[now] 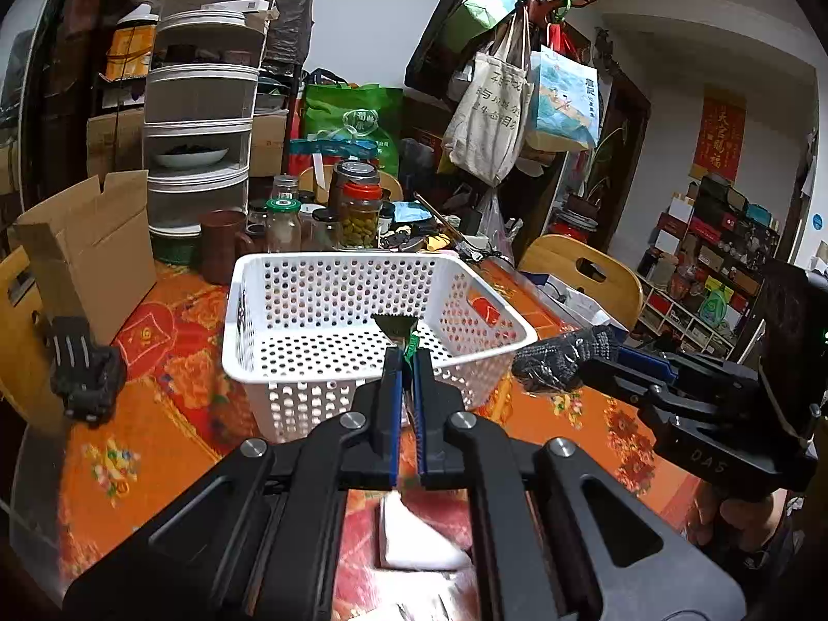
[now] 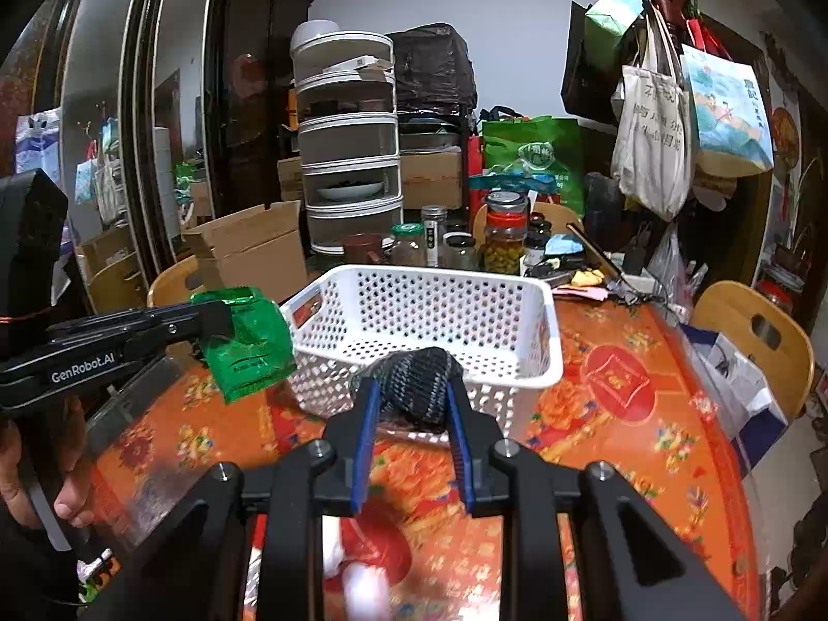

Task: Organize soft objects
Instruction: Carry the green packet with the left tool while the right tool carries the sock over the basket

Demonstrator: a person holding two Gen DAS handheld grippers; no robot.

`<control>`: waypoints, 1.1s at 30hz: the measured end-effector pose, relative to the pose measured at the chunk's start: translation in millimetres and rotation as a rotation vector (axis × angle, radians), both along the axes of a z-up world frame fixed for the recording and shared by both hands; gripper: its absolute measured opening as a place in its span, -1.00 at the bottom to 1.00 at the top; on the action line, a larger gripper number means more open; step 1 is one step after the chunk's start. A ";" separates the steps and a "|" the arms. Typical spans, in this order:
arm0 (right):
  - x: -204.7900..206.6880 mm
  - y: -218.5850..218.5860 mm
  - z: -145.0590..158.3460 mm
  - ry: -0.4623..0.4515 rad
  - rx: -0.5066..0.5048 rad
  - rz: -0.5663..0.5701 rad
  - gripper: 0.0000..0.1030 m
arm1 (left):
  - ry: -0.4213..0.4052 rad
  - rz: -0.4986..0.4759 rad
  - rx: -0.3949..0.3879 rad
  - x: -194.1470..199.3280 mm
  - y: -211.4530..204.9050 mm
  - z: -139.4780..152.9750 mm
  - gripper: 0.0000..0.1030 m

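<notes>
Right wrist: right tool (image 2: 411,388) pinches knit bundle (image 2: 414,388) before the basket (image 2: 543,362).

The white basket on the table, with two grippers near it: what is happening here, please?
A person holds a gripper in each hand over an orange flowered tablecloth. The left gripper has its jaws shut on a green foil packet. The right gripper has its jaws closed on a dark knitted glove in clear wrap. Both hang in the air just before the white perforated basket, which looks empty. Nothing has been dropped in yet.
</notes>
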State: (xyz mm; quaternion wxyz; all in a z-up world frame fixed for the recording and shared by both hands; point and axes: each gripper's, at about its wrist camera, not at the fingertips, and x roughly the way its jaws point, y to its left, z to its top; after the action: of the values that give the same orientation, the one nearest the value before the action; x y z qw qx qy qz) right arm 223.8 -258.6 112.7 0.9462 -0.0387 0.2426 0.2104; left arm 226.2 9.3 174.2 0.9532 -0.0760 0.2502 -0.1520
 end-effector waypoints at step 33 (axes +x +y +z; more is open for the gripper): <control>178.5 27.9 -12.9 0.155 -0.125 -0.093 -0.53 | 0.259 0.081 0.092 212.2 -6.7 -25.7 -0.93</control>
State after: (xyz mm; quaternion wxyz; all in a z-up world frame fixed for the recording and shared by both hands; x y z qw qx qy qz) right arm 402.4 -230.7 99.8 0.9291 -0.0698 0.3293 0.1534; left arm 438.4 2.7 148.5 0.9208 -0.0612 0.3744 -0.0909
